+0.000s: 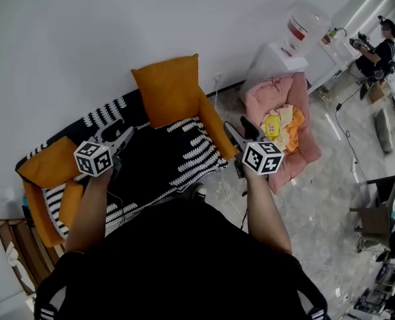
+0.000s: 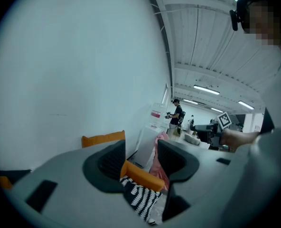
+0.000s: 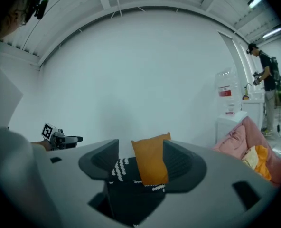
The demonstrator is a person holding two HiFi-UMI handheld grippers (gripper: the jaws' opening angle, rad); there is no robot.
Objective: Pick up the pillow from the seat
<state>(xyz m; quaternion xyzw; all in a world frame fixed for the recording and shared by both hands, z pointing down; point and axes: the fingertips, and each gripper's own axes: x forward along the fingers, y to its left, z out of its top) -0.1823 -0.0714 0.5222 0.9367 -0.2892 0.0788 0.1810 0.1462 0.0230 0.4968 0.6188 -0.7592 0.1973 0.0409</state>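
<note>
Left gripper and right gripper gape empty; the orange pillow looks soft and light, so I'd pinch opposite side edges.

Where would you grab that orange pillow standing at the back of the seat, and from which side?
Probably its two side edges, from the front: left gripper on one, right gripper on the other. The pillow stands upright against the wall, broad face forward, leaving both edges free.
</note>
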